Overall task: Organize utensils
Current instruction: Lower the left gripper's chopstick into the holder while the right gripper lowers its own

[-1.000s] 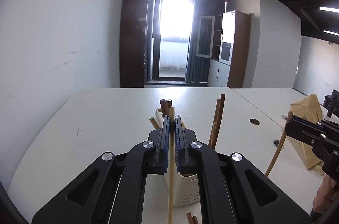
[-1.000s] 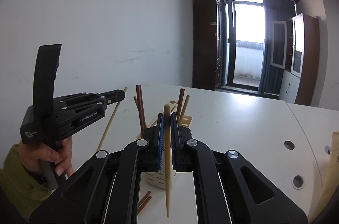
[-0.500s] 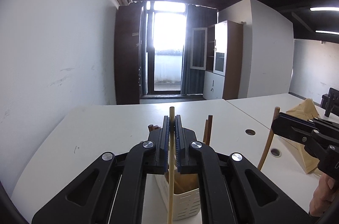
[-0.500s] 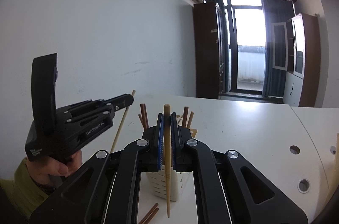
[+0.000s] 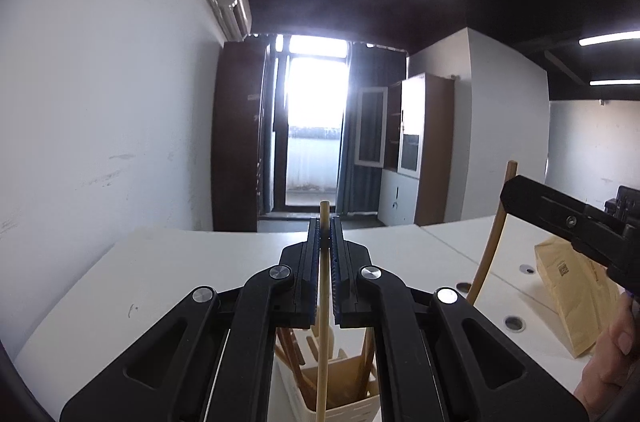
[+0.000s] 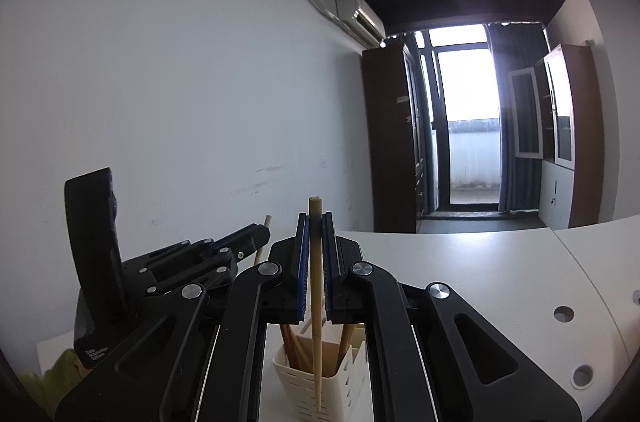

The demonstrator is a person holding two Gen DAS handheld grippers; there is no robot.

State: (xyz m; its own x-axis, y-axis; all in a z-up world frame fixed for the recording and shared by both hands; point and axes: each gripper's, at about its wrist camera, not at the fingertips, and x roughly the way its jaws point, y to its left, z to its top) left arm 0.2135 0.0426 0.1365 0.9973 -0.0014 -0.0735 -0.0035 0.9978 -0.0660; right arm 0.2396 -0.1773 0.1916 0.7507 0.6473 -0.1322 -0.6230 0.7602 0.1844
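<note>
The left gripper (image 5: 325,234) was clamped nearly closed on a pale chopstick (image 5: 323,318), the right gripper (image 6: 316,230) likewise on a darker chopstick (image 6: 316,306); both sticks hung above the white utensil holder (image 6: 320,388) below their fingers.

White table (image 5: 168,270) w/ round cable holes (image 6: 563,312); brown paper envelope (image 5: 568,298) lay on it at right. AC unit (image 5: 234,8) hung on left wall, wooden cabinet (image 5: 416,150) stood beside bright balcony door (image 5: 314,126)
</note>
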